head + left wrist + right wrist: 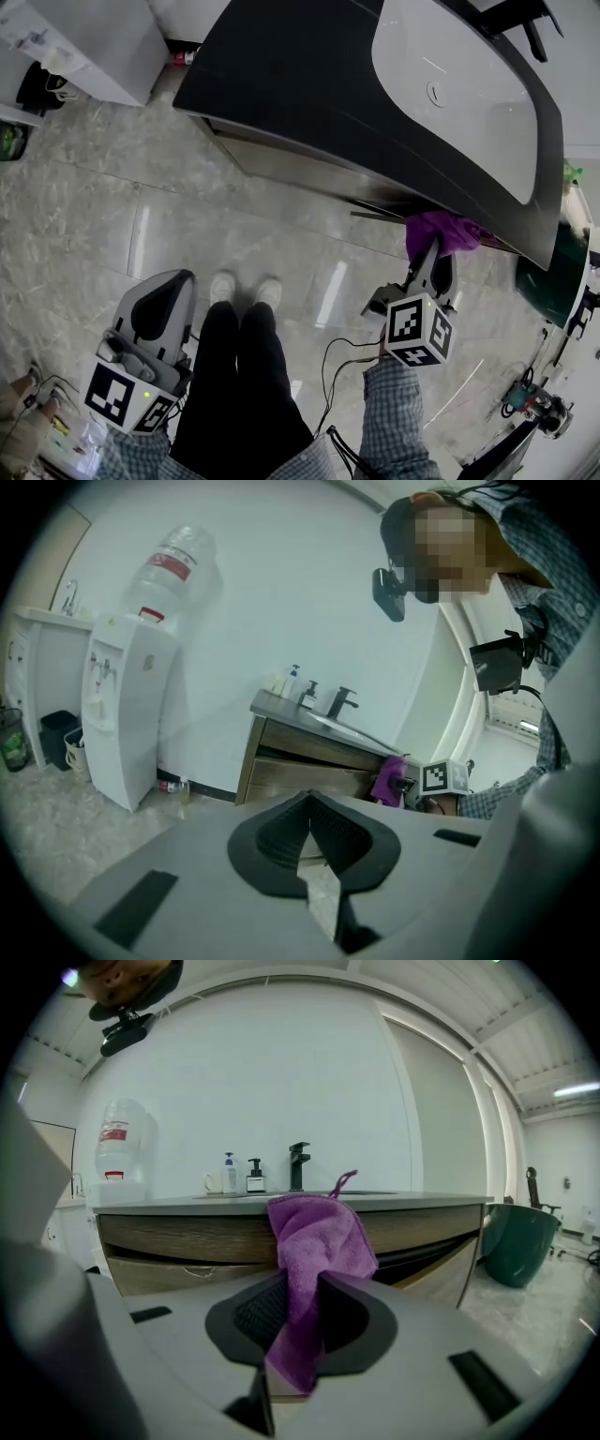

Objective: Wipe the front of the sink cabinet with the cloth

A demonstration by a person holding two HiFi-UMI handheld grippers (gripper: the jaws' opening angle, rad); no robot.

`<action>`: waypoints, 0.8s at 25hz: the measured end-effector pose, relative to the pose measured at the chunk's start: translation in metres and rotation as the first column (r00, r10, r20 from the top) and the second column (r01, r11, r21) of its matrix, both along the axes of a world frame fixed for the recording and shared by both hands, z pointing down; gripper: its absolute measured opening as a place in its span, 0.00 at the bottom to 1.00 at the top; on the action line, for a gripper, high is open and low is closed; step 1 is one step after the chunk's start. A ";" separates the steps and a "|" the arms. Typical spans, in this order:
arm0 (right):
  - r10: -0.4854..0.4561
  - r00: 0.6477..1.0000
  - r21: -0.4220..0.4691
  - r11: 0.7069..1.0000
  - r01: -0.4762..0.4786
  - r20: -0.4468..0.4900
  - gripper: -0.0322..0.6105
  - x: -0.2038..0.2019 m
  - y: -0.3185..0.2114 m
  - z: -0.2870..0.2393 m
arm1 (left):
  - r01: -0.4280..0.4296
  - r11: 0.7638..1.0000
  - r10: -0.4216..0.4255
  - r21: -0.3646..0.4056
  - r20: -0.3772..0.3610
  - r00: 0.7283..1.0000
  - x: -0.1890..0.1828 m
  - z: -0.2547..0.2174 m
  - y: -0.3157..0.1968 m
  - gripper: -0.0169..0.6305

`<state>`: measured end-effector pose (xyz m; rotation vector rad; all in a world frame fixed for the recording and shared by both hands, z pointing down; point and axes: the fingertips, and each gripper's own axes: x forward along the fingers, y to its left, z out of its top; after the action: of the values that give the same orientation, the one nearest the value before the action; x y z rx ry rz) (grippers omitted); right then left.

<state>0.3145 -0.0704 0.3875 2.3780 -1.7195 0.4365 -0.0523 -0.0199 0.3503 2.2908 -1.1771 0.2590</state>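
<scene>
A purple cloth [314, 1241] hangs between the jaws of my right gripper [298, 1312], which is shut on it. In the head view the cloth [441, 232] sits just under the dark countertop's front edge, at the wooden front of the sink cabinet [187, 1241], and the right gripper [431, 272] points up at it. The cabinet [300, 766] has two drawer fronts below a dark top with a white basin [459, 89]. My left gripper [159, 314] hangs low at the left by the person's leg, away from the cabinet; its jaws [309, 841] meet with nothing between them.
A black faucet [298, 1164] and soap bottles [230, 1174] stand on the countertop. A white water dispenser [122, 714] stands left of the cabinet. A dark green tub [516, 1237] is at the right. The person's legs and shoes [246, 291] stand on the marble floor. Cables trail from the right gripper.
</scene>
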 end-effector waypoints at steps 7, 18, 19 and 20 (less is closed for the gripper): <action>0.009 1.000 0.016 1.000 -0.009 0.000 0.17 -0.013 -0.026 0.004 | 0.015 1.000 -0.015 -0.017 -0.002 1.000 -0.010 0.007 0.003 0.05; -0.042 0.999 0.045 0.998 0.041 0.030 0.17 -0.058 -0.046 -0.003 | 0.072 0.997 -0.072 -0.001 -0.002 0.997 -0.038 -0.003 -0.005 0.05; -0.048 0.998 0.046 0.998 0.046 0.033 0.17 -0.062 -0.047 -0.004 | 0.076 0.997 -0.076 0.000 -0.002 0.997 -0.040 -0.004 -0.005 0.04; -0.053 0.998 0.047 0.998 0.052 0.037 0.17 -0.065 -0.048 -0.004 | 0.080 0.997 -0.080 0.001 -0.002 0.997 -0.042 -0.004 -0.005 0.05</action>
<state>0.2490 -0.1184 0.3834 2.3640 -1.8229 0.4415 -0.0942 -0.0252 0.3461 2.2389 -1.2648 0.2255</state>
